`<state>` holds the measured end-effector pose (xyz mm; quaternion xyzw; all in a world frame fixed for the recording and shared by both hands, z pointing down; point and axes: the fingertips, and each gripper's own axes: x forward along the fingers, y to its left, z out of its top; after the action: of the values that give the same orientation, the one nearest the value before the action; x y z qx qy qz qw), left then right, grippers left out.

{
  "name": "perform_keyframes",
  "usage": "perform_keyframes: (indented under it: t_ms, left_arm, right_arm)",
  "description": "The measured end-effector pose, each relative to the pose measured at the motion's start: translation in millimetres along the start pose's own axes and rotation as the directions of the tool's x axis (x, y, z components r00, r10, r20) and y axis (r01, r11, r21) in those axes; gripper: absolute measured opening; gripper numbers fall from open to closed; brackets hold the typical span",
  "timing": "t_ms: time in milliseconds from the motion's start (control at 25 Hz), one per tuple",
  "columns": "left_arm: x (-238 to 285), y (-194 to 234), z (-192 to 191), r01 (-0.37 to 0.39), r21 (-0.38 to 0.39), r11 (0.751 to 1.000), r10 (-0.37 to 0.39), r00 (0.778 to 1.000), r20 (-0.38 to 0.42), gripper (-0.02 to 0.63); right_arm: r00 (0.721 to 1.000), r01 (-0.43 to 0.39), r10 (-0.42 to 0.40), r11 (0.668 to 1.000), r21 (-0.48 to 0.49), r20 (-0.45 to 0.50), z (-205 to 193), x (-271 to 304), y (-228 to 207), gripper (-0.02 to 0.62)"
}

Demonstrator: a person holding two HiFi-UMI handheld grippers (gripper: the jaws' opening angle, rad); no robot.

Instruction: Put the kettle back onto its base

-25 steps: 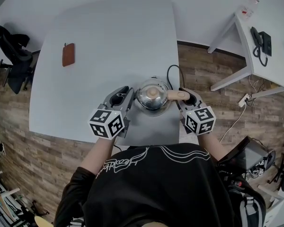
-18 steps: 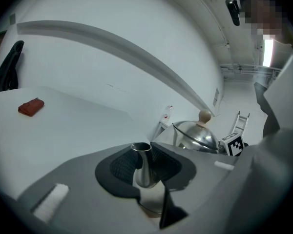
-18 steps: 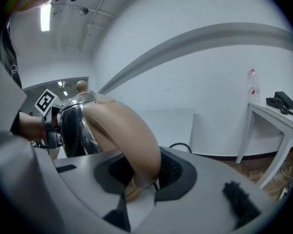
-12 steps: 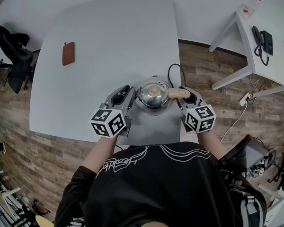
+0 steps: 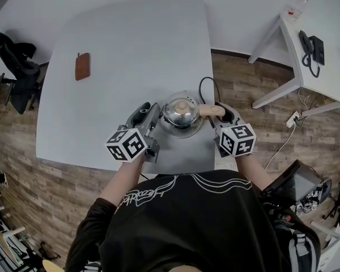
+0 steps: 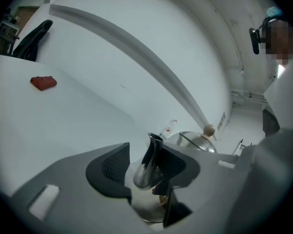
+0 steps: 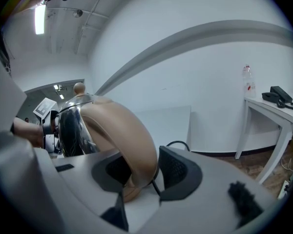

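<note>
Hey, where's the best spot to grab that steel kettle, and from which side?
Probably the beige handle, coming from the person's right: it arches clear of the kettle and its round, polished body, leaving a gap to close around. The spout opposite looks slick and tapered.

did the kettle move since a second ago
No. The kettle sits just as far from the brown pouch as before, shifted neither nearer nor sideways.

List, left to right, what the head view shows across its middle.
Black office chair → small brown rectangular pouch → left gripper, jaws opening about the spout → shiny steel kettle → right gripper, jaws opening about the kettle's tan handle → black desk telephone.
</note>
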<state>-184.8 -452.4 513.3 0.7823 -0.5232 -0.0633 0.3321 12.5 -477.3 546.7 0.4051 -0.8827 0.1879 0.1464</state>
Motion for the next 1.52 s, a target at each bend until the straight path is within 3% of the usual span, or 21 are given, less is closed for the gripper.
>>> perform_keyframes:
  t_ms: [560,920,1520]
  left_arm:
    - [-19,-6,-33,-0.003,-0.014,1.000,0.002,1.000,-0.017,0.152]
    - [-18,-18,-39,0.004,0.002,1.000,-0.004,1.000,-0.019,0.149]
    - [-45,-44,-36,0.035,0.026,0.999,-0.035,0.999,0.016,0.149]
  right_arm:
    - [0.995,0.101,-0.101,0.995,0.021,-0.018,-5,4,-14,0.196]
    - [0.959,0.280,-0.281,0.960,0.029,0.028,-8,-1,-23,0.199]
    - [0.973,0.227,-0.231,0.967,0.114,0.027,-10,-33,6,0.199]
